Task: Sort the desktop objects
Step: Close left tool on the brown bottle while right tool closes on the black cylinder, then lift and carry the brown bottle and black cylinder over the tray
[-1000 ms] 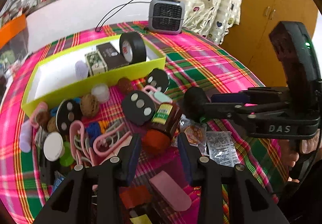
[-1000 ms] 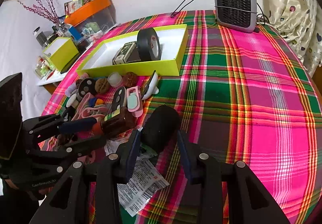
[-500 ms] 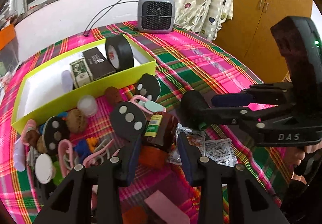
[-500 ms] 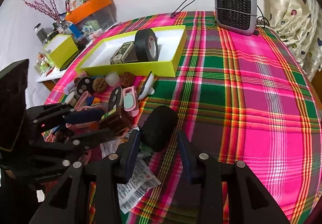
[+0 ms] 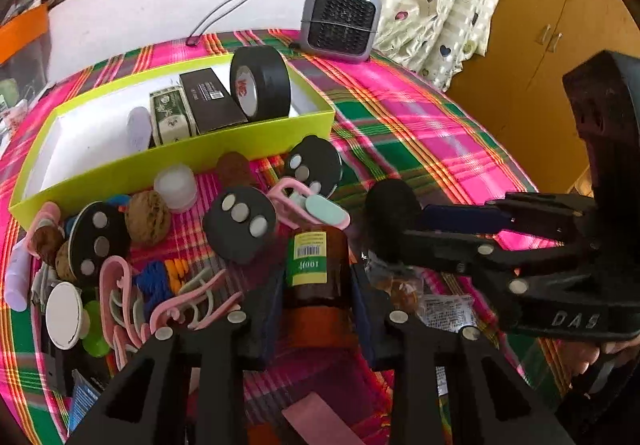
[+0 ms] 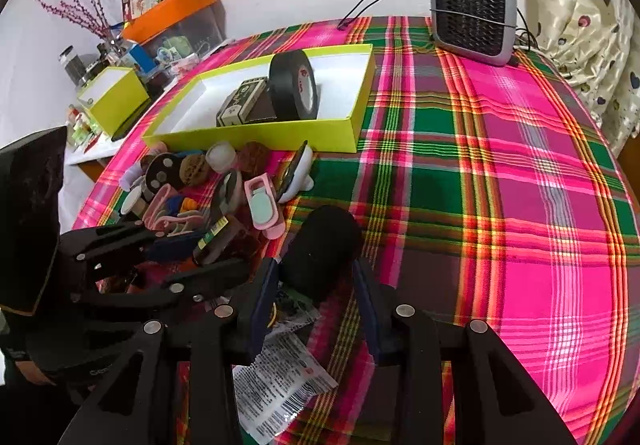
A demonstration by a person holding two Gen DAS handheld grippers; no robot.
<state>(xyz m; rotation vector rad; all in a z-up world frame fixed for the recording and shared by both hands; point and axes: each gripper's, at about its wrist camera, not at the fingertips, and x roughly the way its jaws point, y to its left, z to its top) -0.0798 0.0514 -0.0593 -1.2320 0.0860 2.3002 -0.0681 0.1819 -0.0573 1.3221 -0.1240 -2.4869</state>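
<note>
Brown medicine bottle (image 5: 314, 277), lying on its side with its orange cap toward the camera, is flanked by the two fingers of the left gripper (image 5: 316, 309), whose jaws have just been closing; the pads appear pressed against its sides, so the bottle is taken as grasped. Just to the right, a black foam cylinder (image 6: 320, 253) is clamped between the pads of the right gripper (image 6: 318, 301), above a crumpled printed wrapper (image 6: 280, 385) on the plaid tablecloth (image 6: 520, 205). Around the bottle a heap of small things is seen: pink clips (image 5: 120, 293), black round discs with grey dots (image 5: 240, 223), a walnut (image 5: 148, 221), a small white cap (image 5: 176, 187) and a pink case with a mint oval (image 6: 264, 209). Beyond the heap, a yellow-green box (image 5: 172, 161) is set on the cloth, and in it a roll of black tape (image 5: 260, 83) is stood upright beside a dark flat carton (image 5: 212, 101) and a green-and-white packet (image 5: 170, 117). Farthest off, a grey fan heater (image 6: 472, 13) is placed near the table's far edge, with its cable run up the white wall.
</note>
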